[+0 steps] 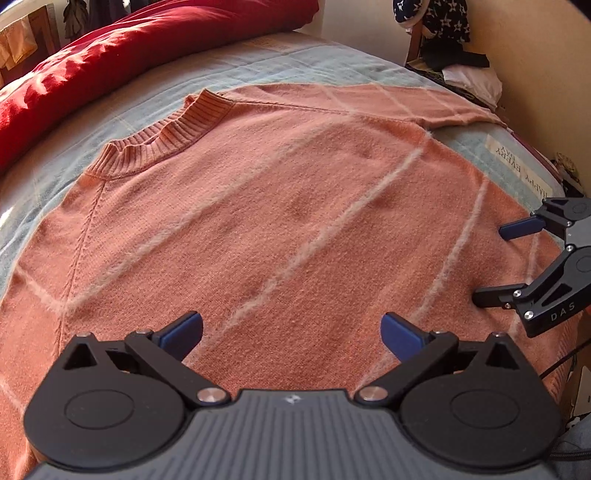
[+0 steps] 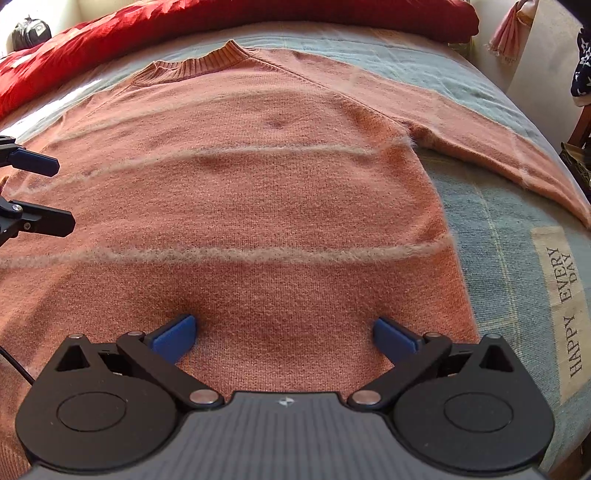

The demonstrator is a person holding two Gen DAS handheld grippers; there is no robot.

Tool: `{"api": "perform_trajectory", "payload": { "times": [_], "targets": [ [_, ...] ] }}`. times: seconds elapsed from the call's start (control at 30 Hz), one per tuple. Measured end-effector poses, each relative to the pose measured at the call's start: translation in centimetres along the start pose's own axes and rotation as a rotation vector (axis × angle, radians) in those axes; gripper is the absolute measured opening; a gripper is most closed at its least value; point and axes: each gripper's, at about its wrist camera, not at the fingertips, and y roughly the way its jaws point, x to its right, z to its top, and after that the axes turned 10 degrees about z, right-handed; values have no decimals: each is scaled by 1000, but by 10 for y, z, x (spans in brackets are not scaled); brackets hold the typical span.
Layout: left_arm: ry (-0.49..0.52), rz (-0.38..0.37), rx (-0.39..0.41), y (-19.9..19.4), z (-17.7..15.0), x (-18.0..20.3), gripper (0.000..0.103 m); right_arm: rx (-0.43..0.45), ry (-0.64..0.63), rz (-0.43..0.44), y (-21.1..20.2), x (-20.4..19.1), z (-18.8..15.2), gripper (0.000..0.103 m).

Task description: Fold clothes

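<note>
Salmon-pink sweater (image 1: 280, 206) spread flat, front up, on a bed covered by a pale blue blanket (image 1: 258, 55); ribbed collar (image 1: 162, 142) toward the far side, near a red duvet (image 1: 110, 55) bunched along the far edge. Thin fuzzy white stripes (image 2: 229, 254) across the knit body. One sleeve (image 2: 498, 147) stretched out sideways over the blanket toward the bed's right edge, lying flat and apart from the body below the armpit. Cloth label reading "HAPPY EVERY DAY" (image 2: 565, 306) sewn on the blanket just beside the sweater's right side seam.

Left claw (image 1: 291, 332) spread wide, blue pads (image 1: 183, 334) well apart, nothing between them, low over the lower part of the sweater's body. Right claw (image 2: 284, 334) likewise spread wide, empty, blue pads (image 2: 173, 338) close to or touching the knit near the hem; slight dimple in the fabric between them. Contact itself hard to confirm from either view.

Right claw also seen in the left wrist view at the right edge, fingers parted, over the sweater's side. Left claw's fingers seen at the left edge of the right wrist view, parted too.

Dark star-patterned fabric (image 1: 439, 18) hanging beyond the bed's far right corner; folded light clothes (image 1: 472, 83) piled below it
</note>
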Motion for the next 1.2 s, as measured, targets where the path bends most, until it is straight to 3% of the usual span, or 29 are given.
{"api": "perform_trajectory", "payload": {
  "times": [0.43,0.6,1.2],
  "targets": [
    [-2,-17,-27,11,1,-4,102,28,1,6,3,1,2,103],
    [33,-33,-12,13,8,4,102,25,7,5,4,1,4,103],
    [-10,-59,43,9,22,8,102,-1,-14,26,5,2,7,103]
  ]
}}
